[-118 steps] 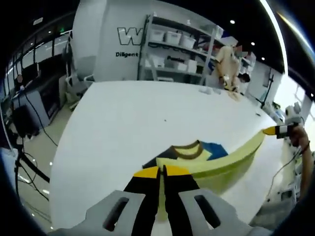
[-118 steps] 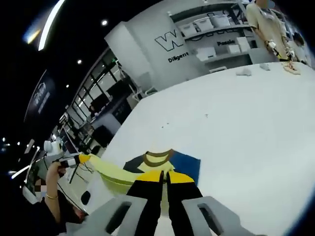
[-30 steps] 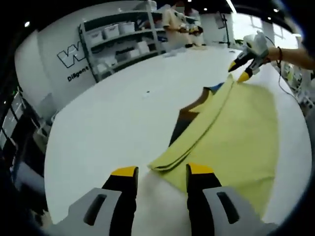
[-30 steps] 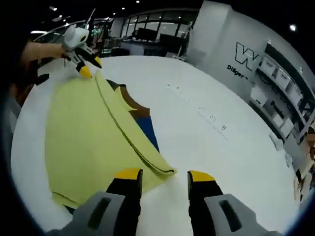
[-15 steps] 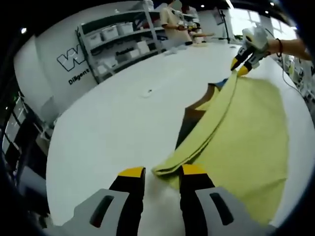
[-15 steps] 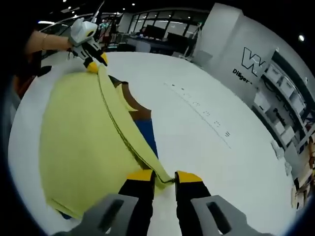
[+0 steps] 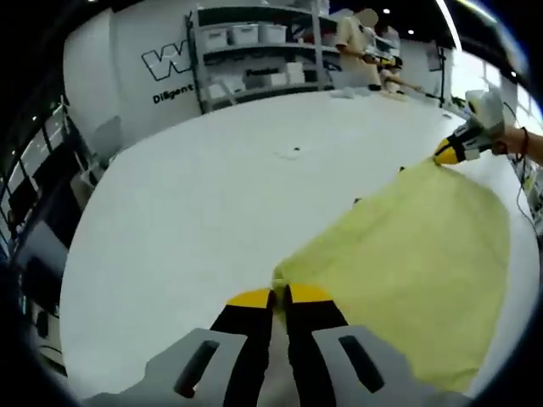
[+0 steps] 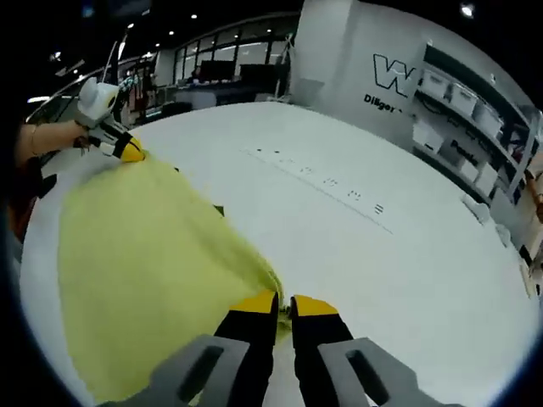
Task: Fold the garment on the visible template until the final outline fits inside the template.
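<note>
A yellow garment (image 7: pixel 407 254) is lying spread across the near part of a big white table (image 7: pixel 195 195), and both grippers are pinching its far-edge corners. In the left gripper view, the left gripper (image 7: pixel 278 296) is closing its yellow-tipped jaws on one corner, while the right gripper (image 7: pixel 447 153), held by a hand (image 7: pixel 509 140), is gripping the opposite corner. In the right gripper view, the right gripper (image 8: pixel 282 303) is clamping its corner and the left gripper (image 8: pixel 127 151) is holding the far one. A small dark bit (image 8: pixel 218 209) is peeking out at the fabric's edge. Beyond the table, shelves (image 7: pixel 254 59) with white bins are standing against a wall (image 7: pixel 136 76) with lettering, and a person (image 7: pixel 356 47) is working at the far end.
</note>
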`<act>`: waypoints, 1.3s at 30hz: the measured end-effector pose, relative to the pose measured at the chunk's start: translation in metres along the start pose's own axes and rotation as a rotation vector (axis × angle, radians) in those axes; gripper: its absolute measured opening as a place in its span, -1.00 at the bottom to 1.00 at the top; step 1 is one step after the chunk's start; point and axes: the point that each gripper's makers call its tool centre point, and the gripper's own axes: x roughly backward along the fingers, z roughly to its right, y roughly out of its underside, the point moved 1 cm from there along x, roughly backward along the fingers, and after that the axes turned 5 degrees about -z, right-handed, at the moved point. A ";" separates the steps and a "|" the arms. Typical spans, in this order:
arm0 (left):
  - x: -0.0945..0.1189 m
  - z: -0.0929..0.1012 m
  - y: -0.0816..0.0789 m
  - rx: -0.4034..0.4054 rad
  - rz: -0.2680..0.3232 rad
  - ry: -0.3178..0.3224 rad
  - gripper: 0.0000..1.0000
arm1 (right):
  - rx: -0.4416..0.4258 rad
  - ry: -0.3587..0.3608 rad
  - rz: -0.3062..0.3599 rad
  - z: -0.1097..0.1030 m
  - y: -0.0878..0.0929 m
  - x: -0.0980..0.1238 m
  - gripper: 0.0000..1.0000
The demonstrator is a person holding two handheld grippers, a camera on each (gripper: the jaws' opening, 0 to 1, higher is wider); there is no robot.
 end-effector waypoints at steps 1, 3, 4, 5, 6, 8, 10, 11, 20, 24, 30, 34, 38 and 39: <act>0.000 0.000 0.000 0.009 0.000 0.000 -0.91 | -0.016 0.003 -0.005 0.000 0.000 0.000 -0.97; 0.000 -0.001 0.000 0.020 -0.001 -0.002 -0.90 | -0.029 0.008 -0.006 0.001 0.001 -0.001 -0.99; 0.000 -0.001 0.000 0.023 -0.002 -0.004 -0.89 | -0.039 0.018 -0.019 0.003 0.004 -0.002 -0.99; 0.000 -0.002 0.000 0.023 -0.002 -0.007 -0.88 | -0.101 0.017 -0.027 0.002 0.007 -0.002 -0.96; 0.001 -0.002 0.000 0.023 -0.004 -0.009 -0.87 | -0.119 0.016 -0.022 0.002 0.007 -0.002 -0.94; 0.002 -0.003 0.001 0.022 -0.012 -0.021 -0.80 | -0.187 0.006 0.010 0.001 0.005 -0.001 -0.92; 0.006 -0.004 0.002 0.040 -0.018 -0.028 -0.69 | -0.217 0.002 0.019 0.001 0.005 0.003 -0.88; 0.009 -0.004 0.001 0.052 -0.016 -0.028 -0.64 | -0.230 -0.001 0.025 0.000 0.004 0.005 -0.85; 0.039 0.013 -0.023 0.084 0.069 0.028 -0.12 | -0.323 -0.087 0.068 -0.021 -0.005 0.029 -0.36; 0.050 0.021 -0.031 0.080 0.112 0.041 0.03 | -0.328 -0.133 0.077 -0.035 -0.006 0.042 -0.22; 0.069 0.034 -0.032 0.062 0.135 0.043 0.22 | -0.318 -0.169 0.090 -0.052 -0.004 0.062 -0.08; 0.081 0.047 -0.024 0.070 0.140 0.059 0.38 | -0.309 -0.180 0.095 -0.066 0.003 0.076 -0.06; 0.092 0.066 -0.015 0.078 0.160 0.097 0.53 | -0.323 -0.205 0.101 -0.081 0.012 0.085 0.05; 0.095 0.069 -0.013 0.083 0.160 0.103 0.54 | -0.328 -0.212 0.109 -0.085 0.015 0.088 0.07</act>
